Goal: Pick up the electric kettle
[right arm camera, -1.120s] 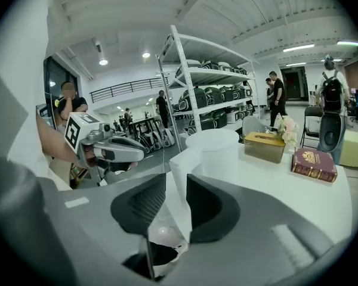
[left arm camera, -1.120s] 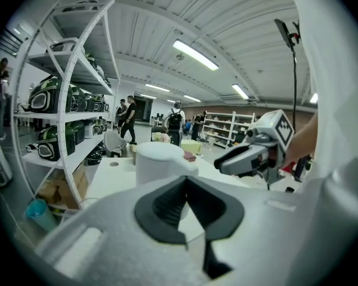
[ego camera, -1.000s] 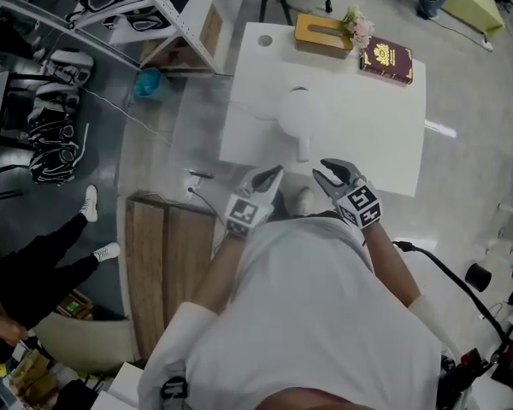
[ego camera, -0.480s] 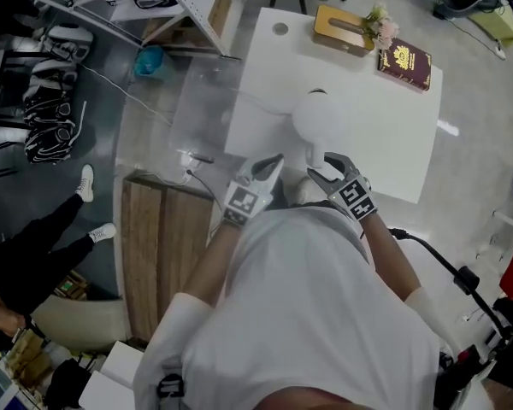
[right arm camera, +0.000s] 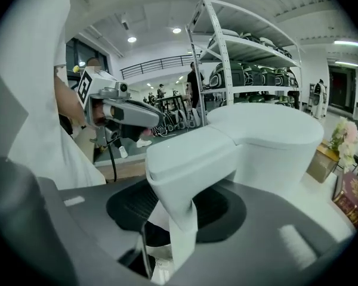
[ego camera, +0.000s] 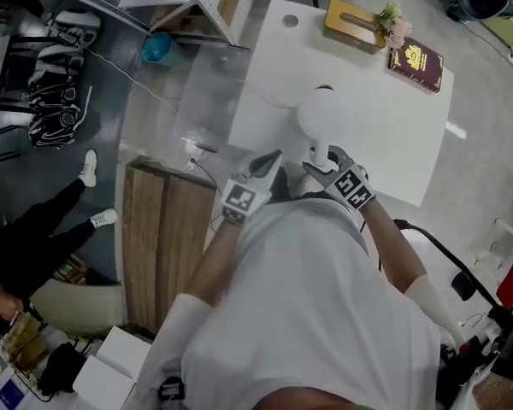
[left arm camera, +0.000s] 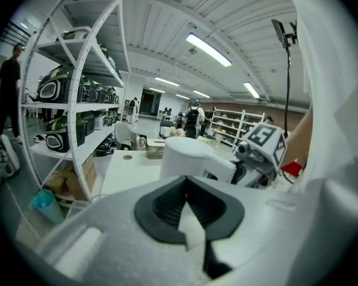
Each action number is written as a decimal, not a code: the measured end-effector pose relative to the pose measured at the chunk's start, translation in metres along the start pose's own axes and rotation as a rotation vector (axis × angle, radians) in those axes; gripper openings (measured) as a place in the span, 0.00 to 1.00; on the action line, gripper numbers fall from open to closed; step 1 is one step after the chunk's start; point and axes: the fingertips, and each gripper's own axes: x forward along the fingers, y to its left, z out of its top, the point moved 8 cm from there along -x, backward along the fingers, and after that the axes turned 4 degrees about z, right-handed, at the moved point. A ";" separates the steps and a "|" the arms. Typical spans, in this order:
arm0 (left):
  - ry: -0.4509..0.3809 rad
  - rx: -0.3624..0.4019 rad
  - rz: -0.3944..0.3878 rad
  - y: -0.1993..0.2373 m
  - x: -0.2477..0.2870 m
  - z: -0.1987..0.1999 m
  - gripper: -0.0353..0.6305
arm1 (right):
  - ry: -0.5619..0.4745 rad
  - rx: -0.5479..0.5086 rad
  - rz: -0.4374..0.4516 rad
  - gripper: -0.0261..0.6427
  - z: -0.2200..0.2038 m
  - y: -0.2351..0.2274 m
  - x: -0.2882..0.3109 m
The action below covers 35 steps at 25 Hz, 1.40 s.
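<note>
The white electric kettle (ego camera: 323, 111) stands on the white table (ego camera: 385, 143), near its front edge, with its handle (right arm camera: 185, 159) pointing at me. My right gripper (ego camera: 323, 162) straddles that handle. Its jaws have just been closing, but both pads still stand clear of the handle, so it is open. In the right gripper view the kettle (right arm camera: 268, 142) fills the frame. My left gripper (ego camera: 269, 162) hovers just left of the kettle at the table's edge, shut and empty. From the left gripper view, the kettle (left arm camera: 185, 157) sits ahead to the right.
At the table's far side lie a wooden tissue box (ego camera: 352, 22), small flowers (ego camera: 393, 24) and a dark red book (ego camera: 421, 61). A white shelving rack (left arm camera: 77, 118) with helmets stands left. A wooden bench (ego camera: 158, 246) and a person's legs (ego camera: 43, 237) are at floor level left.
My right gripper has moved forward and down, from short of the table's edge to around the kettle's handle. The left gripper has crept forward toward the table.
</note>
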 end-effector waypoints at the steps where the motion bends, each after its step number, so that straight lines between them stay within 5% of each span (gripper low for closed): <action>1: -0.001 -0.002 0.010 0.000 -0.002 -0.001 0.05 | -0.002 0.001 0.015 0.30 -0.001 0.000 0.002; 9: 0.002 -0.058 0.091 0.000 -0.019 -0.015 0.05 | -0.014 -0.068 0.066 0.24 -0.001 0.001 0.013; 19: 0.004 -0.068 0.087 -0.002 -0.014 -0.015 0.05 | 0.056 -0.209 -0.010 0.18 -0.002 0.004 0.033; 35: -0.034 -0.039 0.072 0.017 -0.015 0.002 0.05 | 0.033 -0.280 0.044 0.16 0.041 0.001 0.028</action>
